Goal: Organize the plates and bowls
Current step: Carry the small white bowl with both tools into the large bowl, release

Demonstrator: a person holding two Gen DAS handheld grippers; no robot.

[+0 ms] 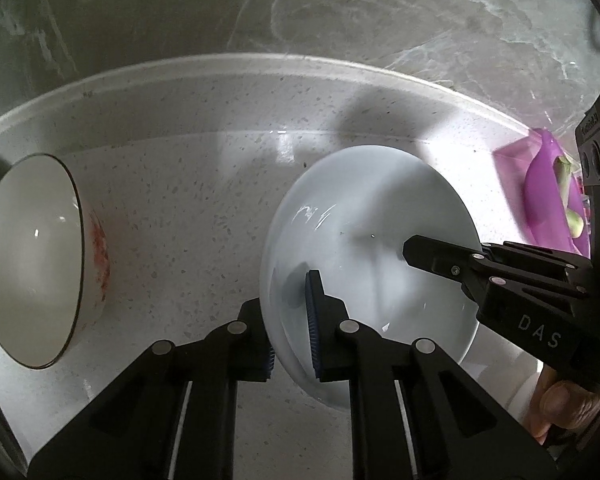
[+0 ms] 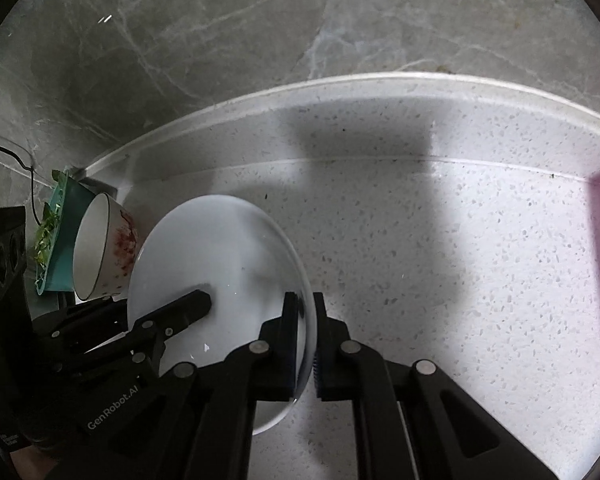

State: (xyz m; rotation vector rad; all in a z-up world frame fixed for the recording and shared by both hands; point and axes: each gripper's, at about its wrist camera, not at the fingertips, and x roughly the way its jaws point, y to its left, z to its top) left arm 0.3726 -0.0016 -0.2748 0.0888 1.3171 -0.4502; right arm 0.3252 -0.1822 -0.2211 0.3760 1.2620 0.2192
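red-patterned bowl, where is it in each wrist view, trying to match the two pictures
Left wrist view: the red-patterned bowl sits at the far left edge, on the speckled counter, apart from the pale plate.
Right wrist view: the bowl is at centre left, just beyond the plate's left rim, in front of a teal dish.
Shared landmark: the pale plate, gripped on opposite rims by the left gripper and right gripper.

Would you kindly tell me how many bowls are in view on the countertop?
2. A pale blue glazed bowl sits centrally, its rim pinched by both hand-held grippers. A white bowl with red pattern and dark rim sits to its left, beside a teal dish. Others may be out of frame.
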